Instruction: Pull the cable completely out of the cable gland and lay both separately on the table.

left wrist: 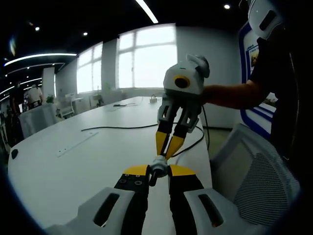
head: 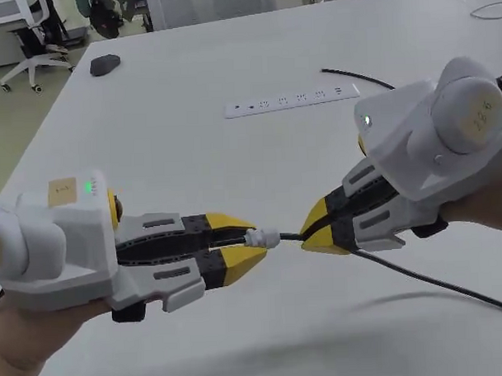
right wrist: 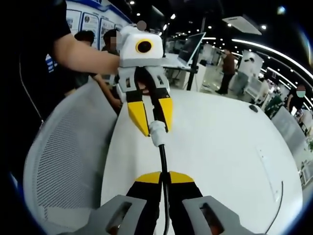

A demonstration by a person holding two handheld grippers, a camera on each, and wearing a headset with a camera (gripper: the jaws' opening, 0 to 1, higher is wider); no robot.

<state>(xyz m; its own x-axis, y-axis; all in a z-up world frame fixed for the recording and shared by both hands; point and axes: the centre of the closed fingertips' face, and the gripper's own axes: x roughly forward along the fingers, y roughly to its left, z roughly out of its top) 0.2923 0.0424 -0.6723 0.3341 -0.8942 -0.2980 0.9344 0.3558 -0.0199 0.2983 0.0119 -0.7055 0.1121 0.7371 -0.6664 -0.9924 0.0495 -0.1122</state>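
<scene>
— How many pieces are in play?
— One white cable gland [head: 263, 236], one black cable [head: 419, 274] threaded into it, and two grippers. One power strip [head: 291, 99], one small dark object [head: 105, 64] and one second cable [head: 354, 75] lie farther back on the counter [head: 192, 157].
— How do the grippers stand?
— Tip to tip, raised above the counter. The left gripper [head: 246, 242] reaches in level, with its jaws closed on the gland. The right gripper [head: 317, 233] slants down from the upper right, its jaws pinched on the black cable just beside the gland. The cable trails off to the lower right.
</scene>
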